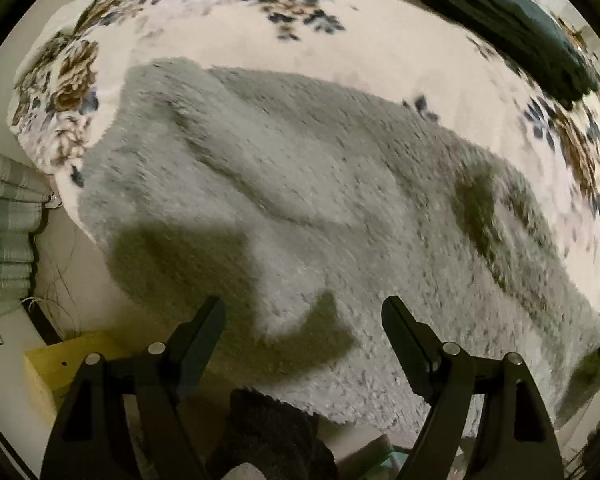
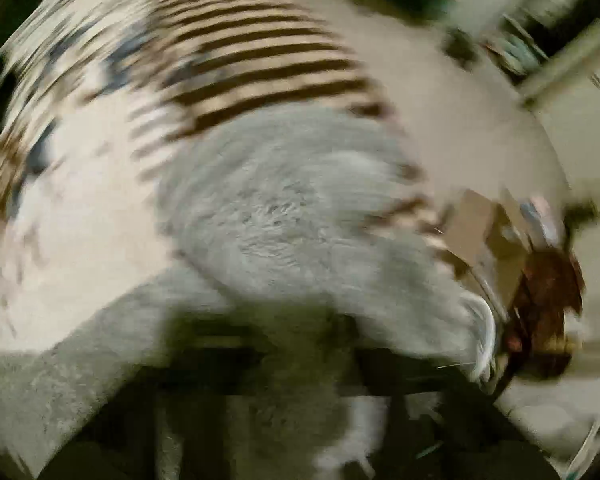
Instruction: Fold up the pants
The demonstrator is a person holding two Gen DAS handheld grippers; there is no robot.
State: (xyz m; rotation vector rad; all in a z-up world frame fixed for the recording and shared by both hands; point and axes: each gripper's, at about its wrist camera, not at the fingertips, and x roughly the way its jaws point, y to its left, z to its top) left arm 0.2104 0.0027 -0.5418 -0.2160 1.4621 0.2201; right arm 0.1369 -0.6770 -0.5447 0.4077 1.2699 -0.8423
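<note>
The pants [image 1: 320, 208] are grey and fluffy, and they lie spread across the bed [image 1: 380, 48], filling the middle of the left wrist view from about 10 o'clock down to 4 o'clock. They look laid out long, with soft creases running through the pile. One edge sits near the bed's side at 7 o'clock. Whether a first fold is already in cannot be told from this view. As a judgement, the task is early or midway: the cloth is still a large, loose shape, not a compact stack, so most folding remains.

In the right wrist view the pants [image 2: 284, 216] fill the centre, heavily blurred, with a bulge of the cloth rising toward 5 o'clock.

The left gripper [image 1: 304, 312] hovers at 6 o'clock over the near edge, jaws wide apart and holding nothing. The right gripper is lost in the dark blur at the bottom of its own view. I cannot tell how far open it is or whether it has cloth.

The bed cover is cream with brown and blue flowers. A dark folded garment [image 1: 512, 24] lies at 1 o'clock, well apart from the pants. A striped cloth [image 2: 260, 60] shows at 12 o'clock in the right view, just beyond the pants.
</note>
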